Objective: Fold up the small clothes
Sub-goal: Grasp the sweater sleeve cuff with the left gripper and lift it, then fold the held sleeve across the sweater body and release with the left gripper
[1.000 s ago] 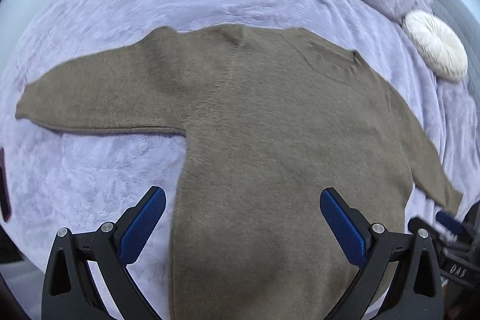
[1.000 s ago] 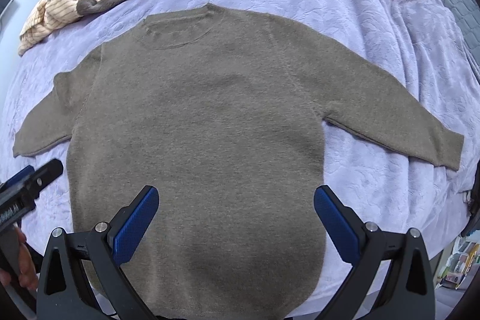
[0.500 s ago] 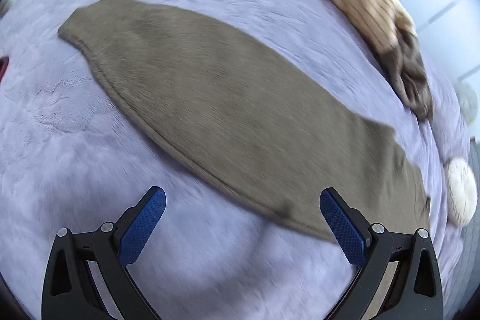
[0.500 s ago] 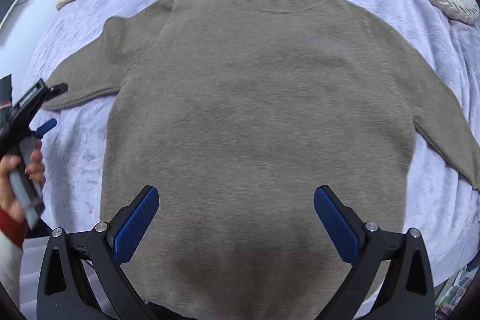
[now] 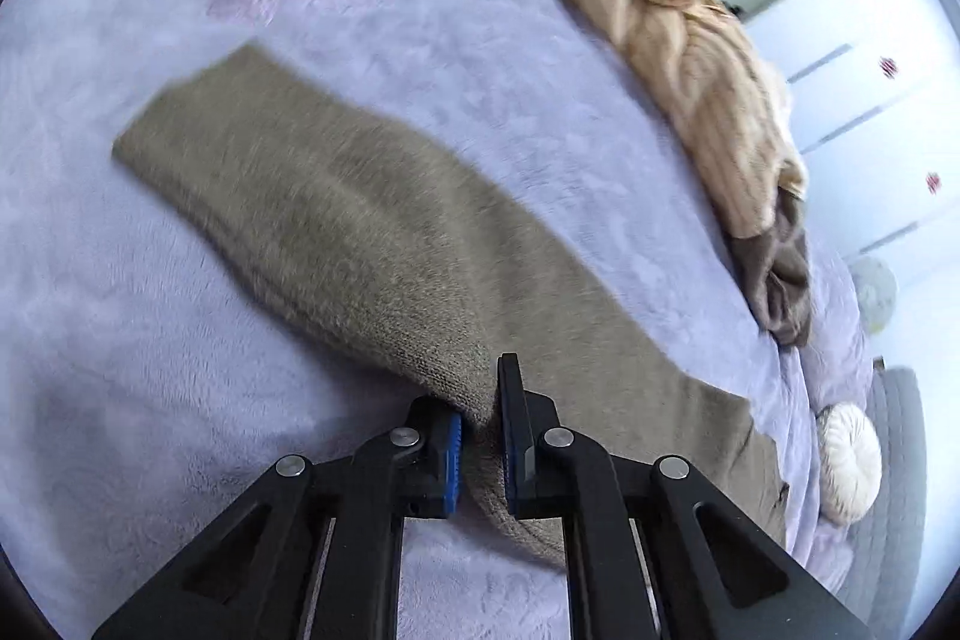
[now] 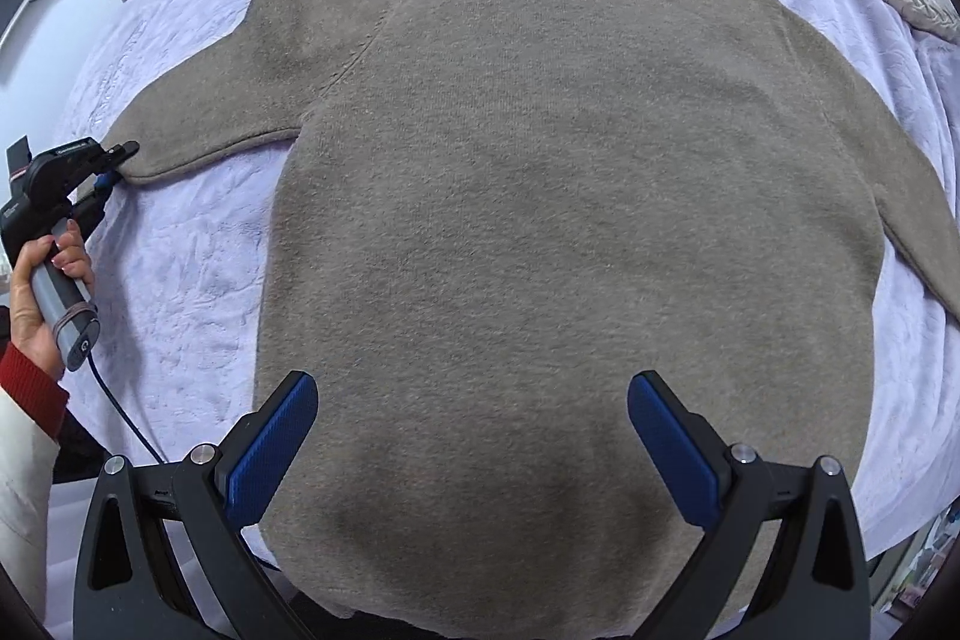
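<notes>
Pinching the sweater [image 5: 372,244] sleeve, left claw [image 5: 480,442] shows unreadable lettering.

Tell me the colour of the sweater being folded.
Taupe brown sweater, plain knit; clearest in the right wrist view.

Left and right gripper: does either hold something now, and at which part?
The left gripper has just closed on the brown sweater, pinching the cuff end of one sleeve. The right gripper is open above the sweater's body and holds nothing.
</notes>
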A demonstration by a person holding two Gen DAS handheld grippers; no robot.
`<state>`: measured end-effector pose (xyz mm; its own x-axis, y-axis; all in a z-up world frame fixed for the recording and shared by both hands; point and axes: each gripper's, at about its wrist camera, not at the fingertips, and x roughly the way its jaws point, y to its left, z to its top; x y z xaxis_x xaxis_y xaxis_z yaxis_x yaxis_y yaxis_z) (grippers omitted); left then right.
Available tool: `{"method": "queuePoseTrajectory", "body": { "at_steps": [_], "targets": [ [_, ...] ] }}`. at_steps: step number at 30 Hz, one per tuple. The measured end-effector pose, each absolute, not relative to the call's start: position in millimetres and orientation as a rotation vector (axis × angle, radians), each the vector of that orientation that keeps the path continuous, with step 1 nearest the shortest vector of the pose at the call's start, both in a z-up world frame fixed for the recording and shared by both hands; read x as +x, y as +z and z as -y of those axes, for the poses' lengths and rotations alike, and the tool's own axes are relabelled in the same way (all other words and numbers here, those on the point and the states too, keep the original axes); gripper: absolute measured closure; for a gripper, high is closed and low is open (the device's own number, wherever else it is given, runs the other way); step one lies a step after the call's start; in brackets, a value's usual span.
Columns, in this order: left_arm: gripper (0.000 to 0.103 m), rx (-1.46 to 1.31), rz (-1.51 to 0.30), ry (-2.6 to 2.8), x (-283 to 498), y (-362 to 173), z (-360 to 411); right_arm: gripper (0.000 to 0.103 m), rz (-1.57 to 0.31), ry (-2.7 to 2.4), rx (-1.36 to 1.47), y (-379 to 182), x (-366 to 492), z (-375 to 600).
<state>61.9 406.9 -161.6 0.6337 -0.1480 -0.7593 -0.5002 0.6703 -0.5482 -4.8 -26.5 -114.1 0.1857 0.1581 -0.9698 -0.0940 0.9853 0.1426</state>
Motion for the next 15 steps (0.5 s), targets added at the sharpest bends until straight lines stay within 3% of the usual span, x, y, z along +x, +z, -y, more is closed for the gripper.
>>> {"method": "queuePoseTrajectory", "body": {
  "at_steps": [8, 12, 15],
  "targets": [
    [0.092, -0.671, -0.727, -0.008, 83.3, -66.8, -322.2, 0.000, -1.323, 0.205, 0.116, -108.5, 2.2, 49.0],
    [0.092, -0.573, -0.692, -0.182, 105.7, -29.5, -233.4, 0.000, -1.304, 0.193, 0.170, -99.2, 9.1, 80.4],
    [0.092, -0.493, -0.744, -0.310, 128.5, -31.4, -151.7, 0.000, -1.284, 0.161, 0.178, -95.7, 16.6, 111.2]
  ]
}}
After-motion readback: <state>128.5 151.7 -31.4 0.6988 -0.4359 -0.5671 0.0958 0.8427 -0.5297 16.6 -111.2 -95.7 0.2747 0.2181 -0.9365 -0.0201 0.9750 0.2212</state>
